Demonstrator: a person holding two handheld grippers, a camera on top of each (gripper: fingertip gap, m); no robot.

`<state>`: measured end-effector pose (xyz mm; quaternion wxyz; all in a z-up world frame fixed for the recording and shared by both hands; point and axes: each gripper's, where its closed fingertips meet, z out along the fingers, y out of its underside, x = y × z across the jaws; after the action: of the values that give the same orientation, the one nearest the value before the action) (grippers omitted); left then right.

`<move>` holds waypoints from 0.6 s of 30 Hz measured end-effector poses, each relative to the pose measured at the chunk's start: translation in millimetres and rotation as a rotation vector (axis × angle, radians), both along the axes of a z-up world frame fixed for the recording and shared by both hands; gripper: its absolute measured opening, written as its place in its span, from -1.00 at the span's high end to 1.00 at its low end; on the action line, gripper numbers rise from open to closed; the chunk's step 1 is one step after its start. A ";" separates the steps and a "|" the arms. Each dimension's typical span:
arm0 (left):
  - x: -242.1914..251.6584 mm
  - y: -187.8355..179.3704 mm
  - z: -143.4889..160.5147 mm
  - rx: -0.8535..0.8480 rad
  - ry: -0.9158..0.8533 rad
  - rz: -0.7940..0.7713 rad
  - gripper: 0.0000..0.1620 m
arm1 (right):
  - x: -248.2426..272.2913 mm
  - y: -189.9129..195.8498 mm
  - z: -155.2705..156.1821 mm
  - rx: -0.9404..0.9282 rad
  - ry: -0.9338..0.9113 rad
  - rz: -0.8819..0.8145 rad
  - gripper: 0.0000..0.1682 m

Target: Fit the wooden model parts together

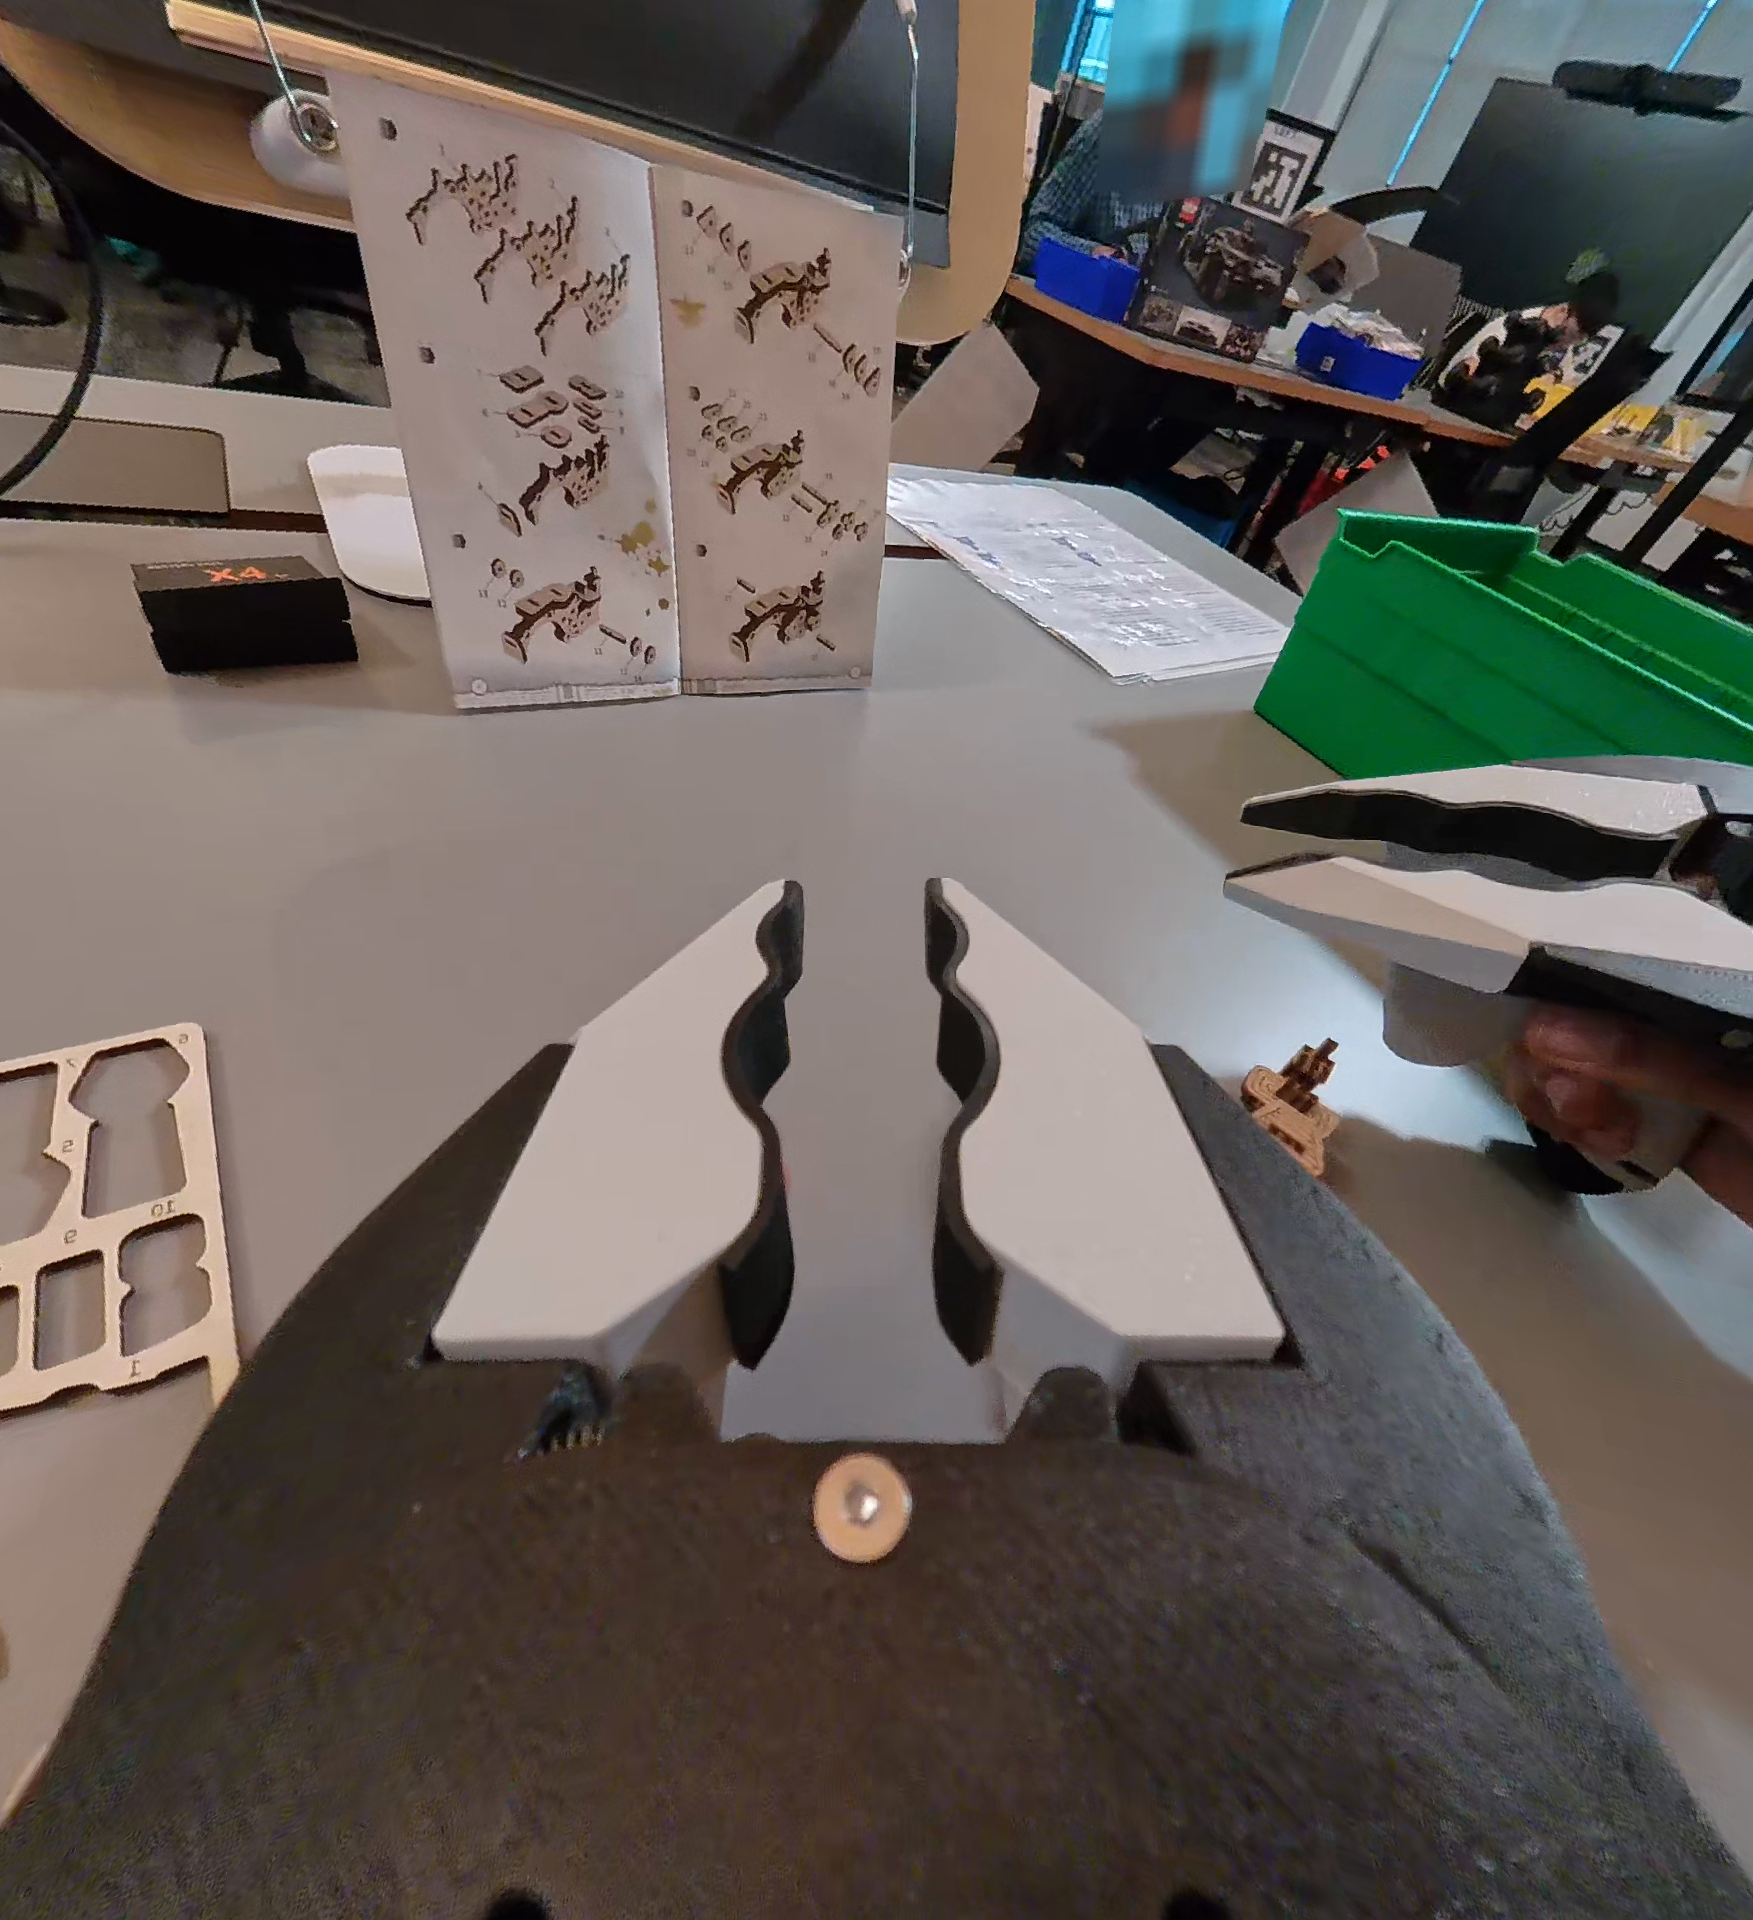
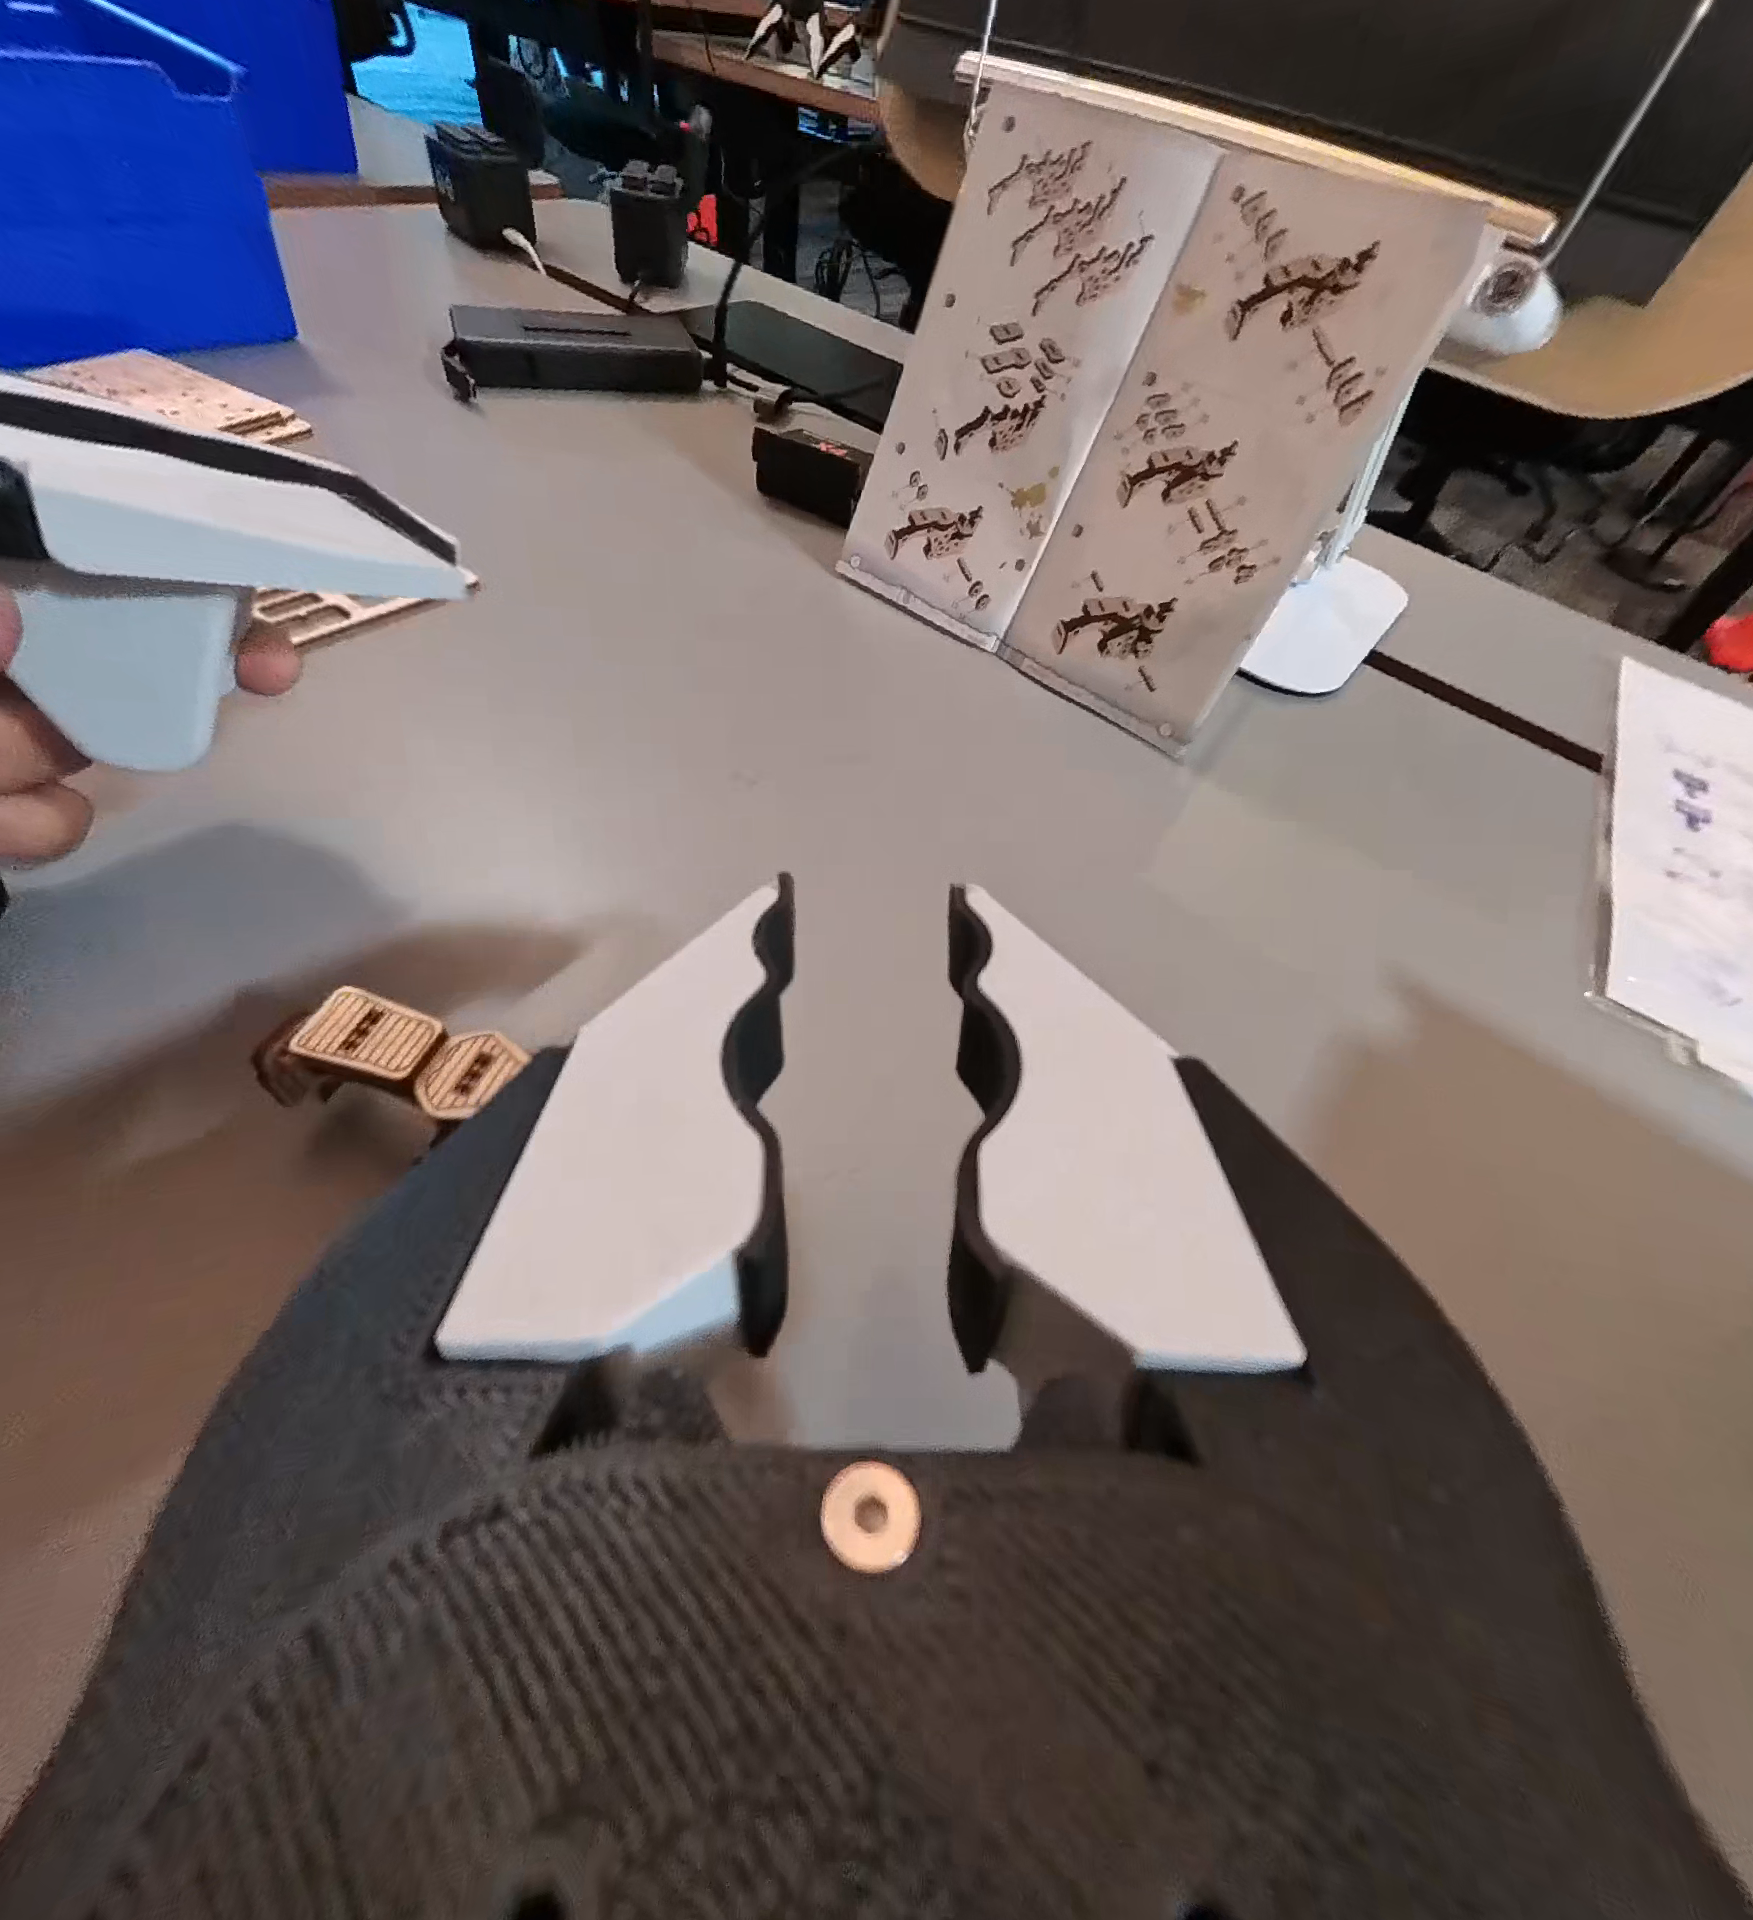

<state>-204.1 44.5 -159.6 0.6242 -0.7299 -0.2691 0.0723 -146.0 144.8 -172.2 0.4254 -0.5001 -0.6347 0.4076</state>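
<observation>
Currently nothing is held: the left gripper (image 1: 861, 894) and right gripper (image 2: 867, 894) are both parted and empty. The wooden model piece (image 2: 394, 1055) lies at middle left on the grey table (image 2: 747, 727); it should be approached slowly and grasped squarely.

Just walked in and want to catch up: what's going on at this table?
A person holds a two-finger claw in each hand above a grey table. Both the left claw and the right claw are open and hold nothing. A small, partly built wooden model sits on the table, untouched, between the two. A punched-out wooden parts sheet lies to the left, and an assembly instruction sheet stands propped up ahead. No parts are being joined at this moment.
</observation>
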 end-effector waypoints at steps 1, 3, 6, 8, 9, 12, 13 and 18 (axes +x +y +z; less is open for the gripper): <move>1.1 1.0 -0.2 0.001 -0.004 -0.003 0.73 | 1.3 -0.9 0.3 0.010 0.003 0.000 0.67; 3.9 5.4 -1.8 -0.011 -0.004 -0.020 0.72 | 4.6 -1.4 3.0 0.020 0.018 -0.004 0.72; 6.6 12.6 -8.1 -0.058 -0.015 -0.050 0.62 | 8.7 -1.3 12.5 0.029 0.068 -0.010 0.82; 6.5 13.9 -10.9 -0.067 -0.034 -0.059 0.57 | 9.3 -2.0 16.7 0.030 0.088 -0.010 0.86; 5.7 13.2 -11.0 -0.060 -0.046 -0.058 0.56 | 9.3 -3.6 16.5 0.026 0.087 0.000 0.90; 1.7 10.1 -10.3 -0.034 -0.071 -0.039 0.54 | 9.1 -10.5 14.8 -0.010 0.072 0.037 0.98; 1.3 9.4 -9.9 -0.031 -0.071 -0.036 0.54 | 9.1 -12.2 15.4 -0.022 0.072 0.046 1.00; 5.7 3.8 -7.1 -0.044 -0.022 -0.017 0.52 | 7.8 -15.7 23.2 -0.046 0.106 0.064 1.00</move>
<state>-198.4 48.3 -166.7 0.6055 -0.7465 -0.2681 0.0651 -138.2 129.1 -149.0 0.4336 -0.4667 -0.6176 0.4614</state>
